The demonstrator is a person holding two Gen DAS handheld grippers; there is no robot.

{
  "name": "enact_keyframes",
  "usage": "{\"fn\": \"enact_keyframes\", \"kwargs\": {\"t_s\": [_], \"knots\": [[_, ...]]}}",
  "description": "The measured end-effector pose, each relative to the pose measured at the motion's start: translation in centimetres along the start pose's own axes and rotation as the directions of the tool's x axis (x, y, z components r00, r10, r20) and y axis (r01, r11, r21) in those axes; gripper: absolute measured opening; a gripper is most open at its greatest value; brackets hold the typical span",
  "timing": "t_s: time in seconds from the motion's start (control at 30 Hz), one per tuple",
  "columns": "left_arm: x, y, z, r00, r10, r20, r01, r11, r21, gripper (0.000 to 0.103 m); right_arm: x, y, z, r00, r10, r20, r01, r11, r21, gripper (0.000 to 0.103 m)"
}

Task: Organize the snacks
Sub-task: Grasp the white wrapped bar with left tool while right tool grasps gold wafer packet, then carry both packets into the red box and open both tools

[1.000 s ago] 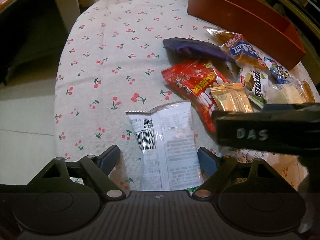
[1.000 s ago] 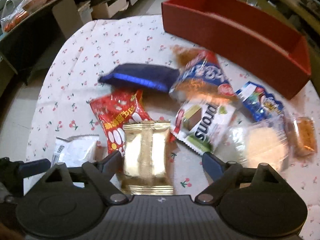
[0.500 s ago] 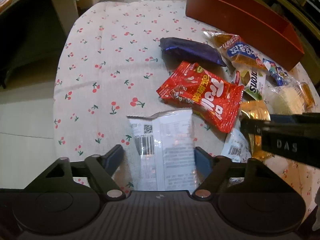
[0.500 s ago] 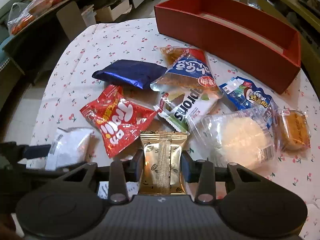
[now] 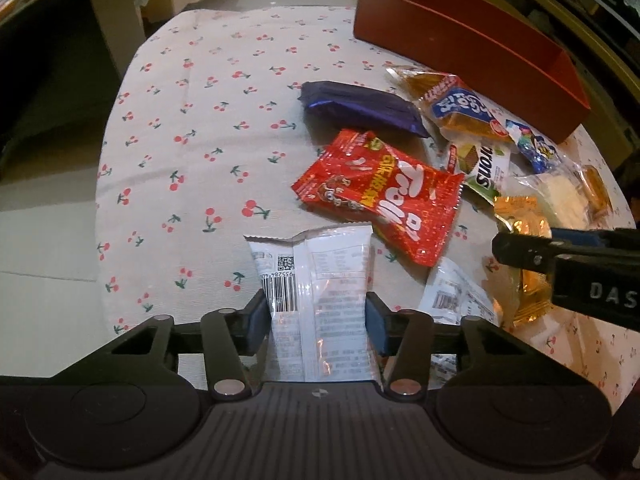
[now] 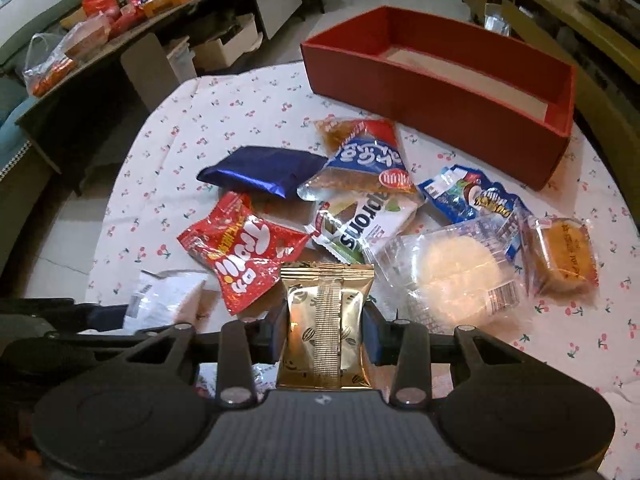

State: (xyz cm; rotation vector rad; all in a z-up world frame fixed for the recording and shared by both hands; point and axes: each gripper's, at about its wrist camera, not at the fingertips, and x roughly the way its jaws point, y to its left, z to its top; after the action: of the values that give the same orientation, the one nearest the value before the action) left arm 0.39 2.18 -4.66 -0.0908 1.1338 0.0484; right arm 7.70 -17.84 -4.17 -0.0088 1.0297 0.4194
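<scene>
Left wrist view: my left hand-held gripper (image 5: 316, 320) points down at the worktop (image 5: 192, 128), which carries a cherry-print cloth. Its jaws are closing on a white snack packet (image 5: 316, 292) that lies barcode side up; both blue pads (image 5: 256, 320) sit against the packet's long edges. A red candy bag (image 5: 384, 196) lies just beyond the packet, overlapping its far right corner. Behind the bag lies a dark blue packet (image 5: 360, 108), and to the right a pile of further snacks. A long red box (image 5: 472, 44) stands at the far right edge of the worktop, well apart from the white packet. My right hand-held gripper (image 5: 516, 256) enters from the right, clamped on a gold packet (image 5: 524, 220).

Right wrist view: my right hand-held gripper (image 6: 325, 332) is clenched on the gold packet (image 6: 326, 320), seam side up, with a pad pressed on each long edge. The red candy bag (image 6: 244, 252) lies to the left of it, a clear-wrapped round cake (image 6: 456, 272) to the right, with a wrapped brown cake (image 6: 560, 256) beside that. A white and green wafer packet (image 6: 364, 224), a blue and white snack bag (image 6: 368, 160) and the dark blue packet (image 6: 264, 170) lie further back. The red box (image 6: 440, 104) stands open-topped behind them all; only a bare floor shows in the visible part of its interior. The white snack packet (image 6: 168, 300) appears at lower left.
</scene>
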Motion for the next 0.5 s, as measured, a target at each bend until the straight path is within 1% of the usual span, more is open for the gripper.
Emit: {"fn": "enact_keyframes", "kwargs": {"t_s": [0.1,0.23,0.33,0.43,0.5], "knots": [[-0.3,-0.2,0.0,1.0,-0.013,0.001,0.013,1.0,0.005,0.054,-1.0,-0.1,0.1,1.0,-0.001,0.021,0.001,1.0,0.001,0.045],[-1.3,-0.4,0.4,0.999,-0.038,0.02,0.038,0.999,-0.006,0.053,-2.2,-0.6,0.1,0.999,-0.005,0.049,0.004,1.0,0.015,0.045],[-1.7,-1.1,0.5,0.999,-0.036,0.034,0.035,0.999,0.014,0.052,-2.6,-0.9,0.1,0.998,-0.013,0.058,0.011,1.0,0.026,0.045],[-1.4,-1.7,0.8,0.999,-0.043,0.03,0.043,0.999,0.028,0.051,-2.9,-1.0,0.1,0.998,-0.009,0.065,0.007,1.0,0.03,0.045],[-1.2,-1.9,0.9,0.999,-0.035,0.034,0.034,0.999,0.03,0.051,-3.0,-1.0,0.2,0.998,-0.006,0.069,0.003,1.0,0.031,0.045]]}}
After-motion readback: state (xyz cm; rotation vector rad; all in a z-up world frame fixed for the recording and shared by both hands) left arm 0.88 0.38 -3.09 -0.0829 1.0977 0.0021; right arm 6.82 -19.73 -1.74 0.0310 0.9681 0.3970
